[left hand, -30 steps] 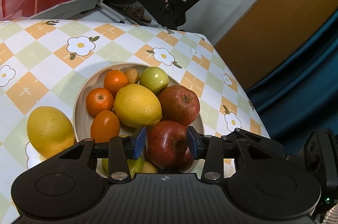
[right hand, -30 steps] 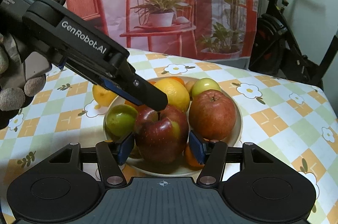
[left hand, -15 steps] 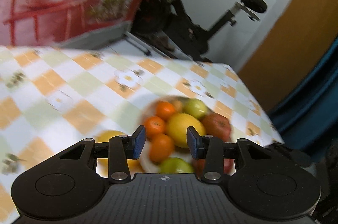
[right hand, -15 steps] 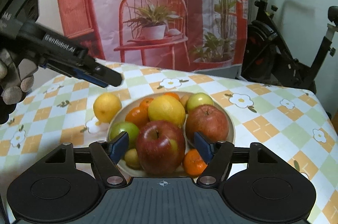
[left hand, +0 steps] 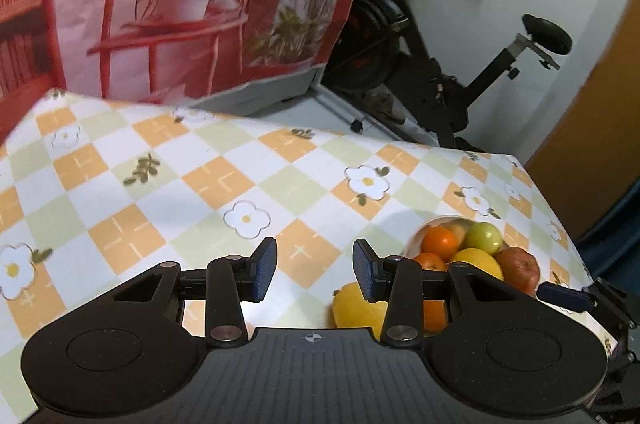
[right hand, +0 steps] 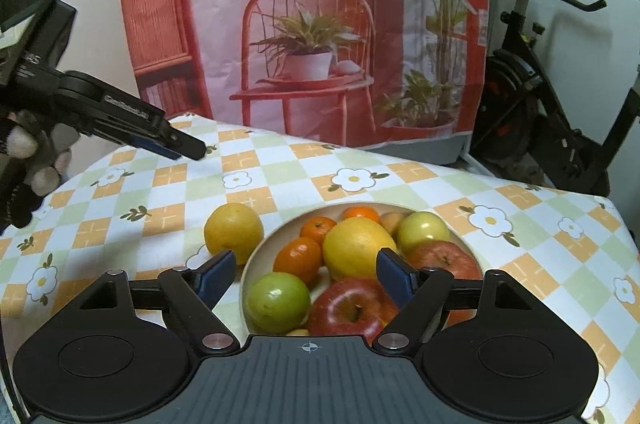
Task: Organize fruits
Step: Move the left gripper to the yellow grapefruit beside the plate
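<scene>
Over the worktop (right hand: pixel 360 159), both grippers hold nothing, the left gripper (left hand: pixel 314 274) with fingers apart, the right gripper (right hand: pixel 306 274) opening above the bowl (right hand: pixel 256 256) of fruit, so the lone lemon (right hand: pixel 233 232) beside it likely needs grasping next.

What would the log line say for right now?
left gripper: open, empty, over tablecloth | right gripper: opening, empty, above bowl | red apple: in bowl | yellow fruit: on tablecloth beside bowl

White lettering is showing along the side of the left tool (right hand: pixel 184 147), but it is blurring too much to read; nothing else is carrying legible text.
</scene>
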`<state>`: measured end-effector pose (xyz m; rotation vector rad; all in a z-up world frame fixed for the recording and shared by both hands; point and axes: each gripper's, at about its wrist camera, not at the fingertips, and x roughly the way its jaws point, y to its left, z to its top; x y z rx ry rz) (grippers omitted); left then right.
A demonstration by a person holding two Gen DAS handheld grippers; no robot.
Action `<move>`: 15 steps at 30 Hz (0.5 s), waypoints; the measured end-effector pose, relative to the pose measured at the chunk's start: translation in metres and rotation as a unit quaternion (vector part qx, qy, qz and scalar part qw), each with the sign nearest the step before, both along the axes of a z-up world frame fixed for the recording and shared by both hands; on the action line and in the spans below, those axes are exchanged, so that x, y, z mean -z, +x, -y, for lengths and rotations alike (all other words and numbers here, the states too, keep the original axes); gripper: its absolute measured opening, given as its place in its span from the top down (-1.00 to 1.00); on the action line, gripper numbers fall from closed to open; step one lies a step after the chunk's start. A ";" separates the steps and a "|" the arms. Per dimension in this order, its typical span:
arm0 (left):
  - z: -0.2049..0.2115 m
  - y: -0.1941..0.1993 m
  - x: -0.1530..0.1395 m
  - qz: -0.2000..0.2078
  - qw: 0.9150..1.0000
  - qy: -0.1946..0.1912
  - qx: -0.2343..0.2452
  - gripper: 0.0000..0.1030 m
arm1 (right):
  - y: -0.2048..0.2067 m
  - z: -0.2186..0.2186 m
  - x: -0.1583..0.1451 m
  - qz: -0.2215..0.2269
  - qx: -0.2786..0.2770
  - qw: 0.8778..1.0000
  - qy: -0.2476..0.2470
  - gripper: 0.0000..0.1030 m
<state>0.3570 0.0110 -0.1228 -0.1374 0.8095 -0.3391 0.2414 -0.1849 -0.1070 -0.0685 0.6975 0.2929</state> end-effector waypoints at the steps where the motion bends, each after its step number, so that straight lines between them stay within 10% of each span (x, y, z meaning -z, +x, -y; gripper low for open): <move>1: -0.001 0.004 0.004 -0.007 1.000 -0.006 -0.001 0.18 | 0.001 -0.002 0.000 -0.001 0.000 1.000 -0.001 -0.44; 15: 0.000 0.030 0.059 -0.090 0.989 -0.113 0.023 0.33 | 0.020 -0.033 0.003 -0.019 -0.027 0.999 -0.038 -0.40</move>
